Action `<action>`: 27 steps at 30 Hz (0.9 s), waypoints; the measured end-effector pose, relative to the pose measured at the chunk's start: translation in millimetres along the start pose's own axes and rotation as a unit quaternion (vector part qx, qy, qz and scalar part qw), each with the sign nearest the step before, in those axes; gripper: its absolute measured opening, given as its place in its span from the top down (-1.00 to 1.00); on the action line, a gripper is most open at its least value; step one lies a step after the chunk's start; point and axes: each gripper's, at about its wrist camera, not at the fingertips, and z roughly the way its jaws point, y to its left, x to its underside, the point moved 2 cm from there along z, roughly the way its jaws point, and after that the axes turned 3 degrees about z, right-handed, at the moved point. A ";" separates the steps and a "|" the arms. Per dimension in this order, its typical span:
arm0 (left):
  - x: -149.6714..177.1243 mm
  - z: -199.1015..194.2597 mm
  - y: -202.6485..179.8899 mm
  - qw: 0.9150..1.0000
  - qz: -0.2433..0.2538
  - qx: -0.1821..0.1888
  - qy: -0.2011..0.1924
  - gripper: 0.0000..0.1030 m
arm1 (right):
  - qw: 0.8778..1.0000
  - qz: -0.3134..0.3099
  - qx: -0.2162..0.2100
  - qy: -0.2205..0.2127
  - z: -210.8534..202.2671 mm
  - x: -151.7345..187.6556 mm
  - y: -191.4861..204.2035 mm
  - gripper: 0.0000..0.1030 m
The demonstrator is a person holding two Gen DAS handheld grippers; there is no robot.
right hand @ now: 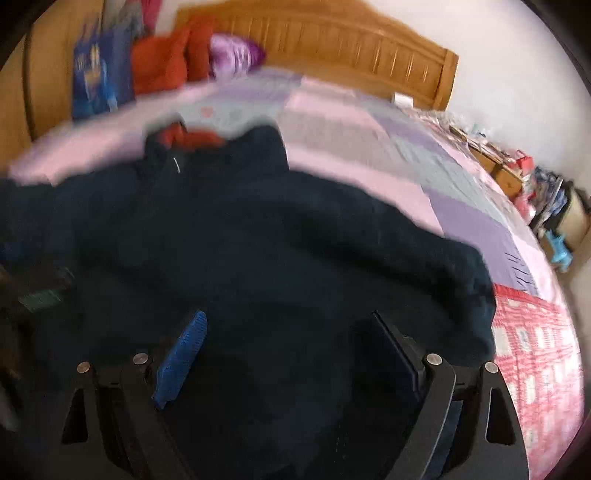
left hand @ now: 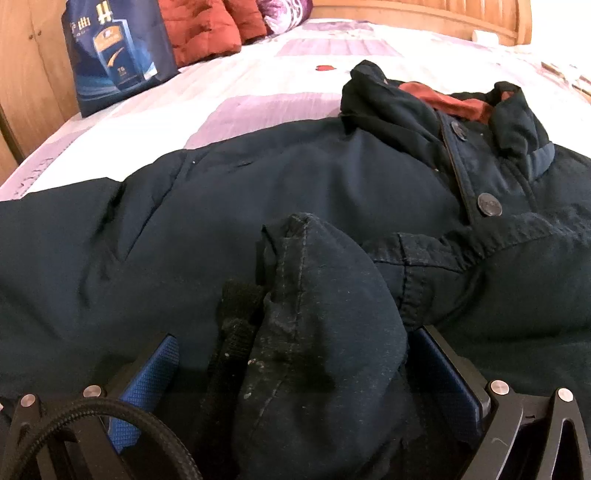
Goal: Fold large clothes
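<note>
Place: you are in a home bedroom | Evidence: bed (right hand: 369,147) with lilac patchwork cover, wooden headboard (right hand: 332,48), red cushions (left hand: 199,29), purple pillow (right hand: 236,55) | Edges: wooden wardrobe (left hand: 26,74) on the left, cluttered shelf (right hand: 517,173) on the right

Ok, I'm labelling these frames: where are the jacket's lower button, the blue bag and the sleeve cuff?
lower button (left hand: 489,204), left wrist view, centre of its face
blue bag (left hand: 118,55), left wrist view, printed front
sleeve cuff (left hand: 314,258), left wrist view, stitched end
</note>
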 end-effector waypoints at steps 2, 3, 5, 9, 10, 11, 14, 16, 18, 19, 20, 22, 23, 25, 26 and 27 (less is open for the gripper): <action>-0.5 0.1 1.0 1.000 -0.001 0.004 0.000 -1.00 | 0.998 0.054 0.026 0.000 4.0 5.6 -37.3 -0.74; -0.3 -0.2 1.5 1.000 -0.001 0.006 0.000 -1.00 | 0.994 0.092 0.057 0.002 5.4 10.0 -69.2 -0.73; -0.1 -0.2 1.4 1.000 -0.002 0.006 -0.002 -1.00 | 0.988 0.131 0.078 0.019 9.8 19.7 -107.4 -0.73; 0.4 0.1 0.2 1.000 0.000 0.003 -0.002 -1.00 | 0.973 0.220 0.047 0.043 15.0 43.9 -157.4 -0.86; 0.3 0.3 0.0 1.000 0.001 0.003 -0.001 -1.00 | 0.974 0.217 0.050 0.041 15.1 45.3 -155.9 -0.86; 0.1 0.2 -0.5 1.000 0.001 0.002 0.000 -1.00 | 0.976 0.205 0.062 0.036 13.4 45.2 -151.7 -0.86; -1.3 -0.4 -2.0 1.000 0.004 -0.001 0.002 -1.00 | 0.978 0.192 0.077 0.032 14.3 44.8 -142.3 -0.86; -2.6 -0.6 0.2 1.000 0.002 0.008 0.009 -1.00 | 0.978 0.192 0.073 0.033 19.4 42.9 -135.8 -0.86; -3.9 -4.0 7.4 0.999 -0.005 0.028 0.017 -1.00 | 0.979 0.188 0.074 0.033 25.0 38.0 -137.4 -0.86; -3.8 -6.8 11.4 0.999 -0.009 0.035 0.019 -1.00 | 0.979 0.186 0.076 0.034 24.5 37.6 -136.4 -0.86; -2.8 -11.1 16.9 0.999 -0.016 0.041 0.020 -1.00 | 0.979 0.185 0.078 0.034 27.2 34.4 -140.8 -0.86; 1.9 -22.4 30.9 0.998 -0.028 0.045 0.018 -1.00 | 0.979 0.177 0.090 0.032 26.6 25.1 -137.6 -0.86; 5.0 -27.6 37.5 0.998 -0.032 0.051 0.018 -1.00 | 0.979 0.165 0.113 0.023 18.3 20.7 -133.3 -0.86; 12.8 -40.3 54.8 0.996 -0.052 0.067 0.018 -1.00 | 0.976 0.148 0.157 -0.021 -13.4 18.5 -120.3 -0.85; 15.9 -45.8 60.7 0.996 -0.059 0.071 0.016 -1.00 | 0.976 0.146 0.153 -0.046 -27.9 17.9 -113.1 -0.85; 19.8 -51.9 67.0 0.996 -0.061 0.071 0.012 -1.00 | 0.977 0.144 0.141 -0.072 -42.5 16.9 -104.1 -0.85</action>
